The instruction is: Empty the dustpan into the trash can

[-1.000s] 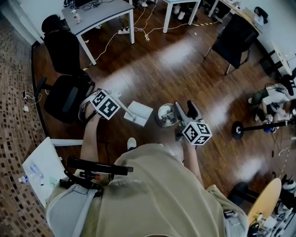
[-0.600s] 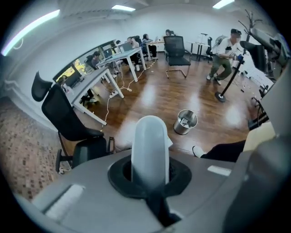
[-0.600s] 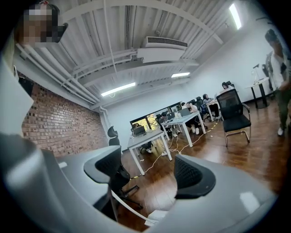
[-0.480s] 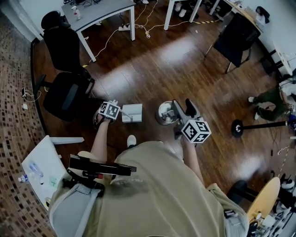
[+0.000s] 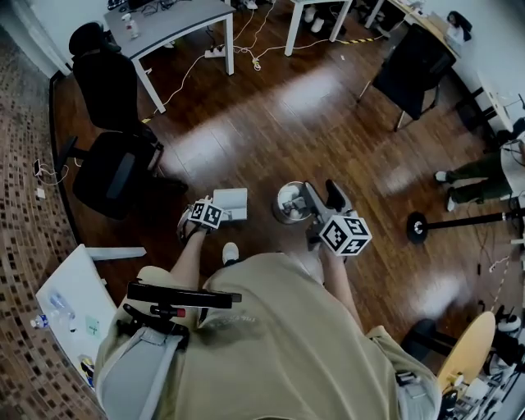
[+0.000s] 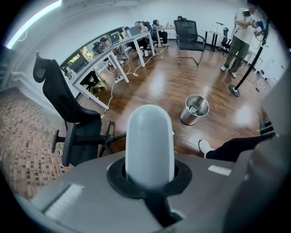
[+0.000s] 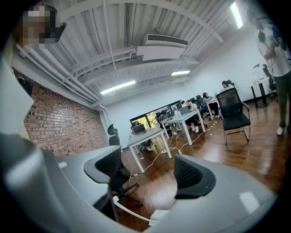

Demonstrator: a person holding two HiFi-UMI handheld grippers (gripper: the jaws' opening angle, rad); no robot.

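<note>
The round steel trash can (image 5: 292, 202) stands on the wood floor in front of me, with light scraps inside (image 6: 194, 109). The white dustpan (image 5: 232, 203) is low to the floor, just left of the can and apart from it. My left gripper (image 5: 215, 210) points steeply down and is shut on the dustpan's rounded white handle (image 6: 150, 141). My right gripper (image 5: 326, 197) hovers beside the can's right rim and points about level. Its black pads (image 7: 193, 177) stand apart with nothing between them. A white edge of the dustpan (image 7: 157, 215) peeks below them.
Black office chairs (image 5: 111, 168) stand at the left, another (image 5: 414, 70) at the far right. A grey desk (image 5: 172, 25) with cables (image 5: 246, 49) on the floor is at the back. A person's legs (image 5: 472, 176) and a round stand base (image 5: 422, 227) are at the right.
The left gripper has sunk toward the floor with the dustpan and drawn in closer to me. The right gripper and the trash can have stayed where they were.
</note>
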